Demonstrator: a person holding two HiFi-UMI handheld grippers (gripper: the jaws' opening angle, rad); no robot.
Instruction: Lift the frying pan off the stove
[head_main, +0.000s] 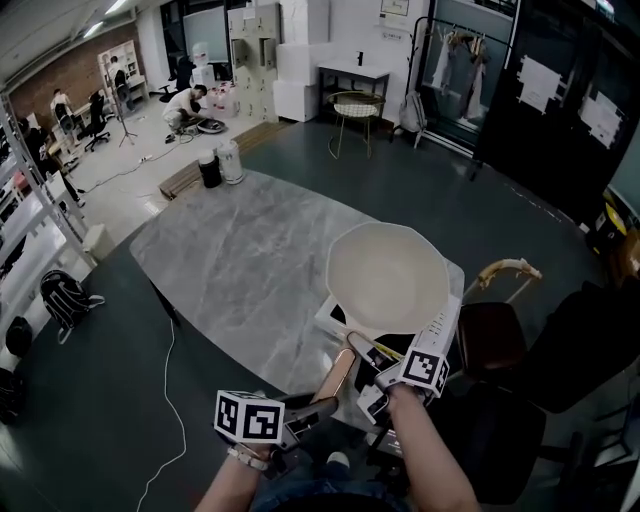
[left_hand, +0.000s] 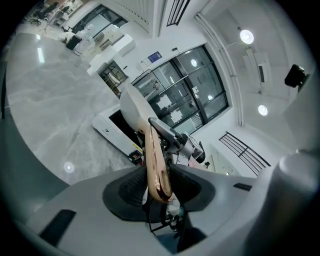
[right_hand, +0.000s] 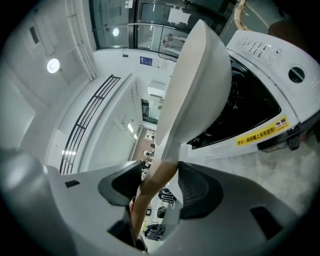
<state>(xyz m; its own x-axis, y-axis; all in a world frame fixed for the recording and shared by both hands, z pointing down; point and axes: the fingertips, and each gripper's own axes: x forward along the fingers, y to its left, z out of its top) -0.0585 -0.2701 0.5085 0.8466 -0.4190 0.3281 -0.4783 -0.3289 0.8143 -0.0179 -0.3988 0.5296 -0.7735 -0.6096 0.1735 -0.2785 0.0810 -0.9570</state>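
A cream frying pan (head_main: 385, 275) rests over a white induction stove (head_main: 333, 318) at the near right of a marble table (head_main: 240, 260). Its copper handle (head_main: 338, 378) points back toward me. My left gripper (head_main: 316, 408) is shut on the handle's end; in the left gripper view the handle (left_hand: 155, 165) sits pinched between the pads of the left gripper (left_hand: 159, 184). My right gripper (head_main: 358, 372) straddles the handle nearer the pan. In the right gripper view the handle (right_hand: 156, 182) runs between the jaws of the right gripper (right_hand: 160, 181) with gaps beside it. The pan (right_hand: 197, 80) rises over the stove's black top (right_hand: 250, 105).
A dark chair (head_main: 495, 335) with a curved wooden arm stands just right of the table. A white cable (head_main: 170, 400) trails over the dark floor at the left. A wire stool (head_main: 356, 108), white bins (head_main: 228, 160) and people working far left are well away.
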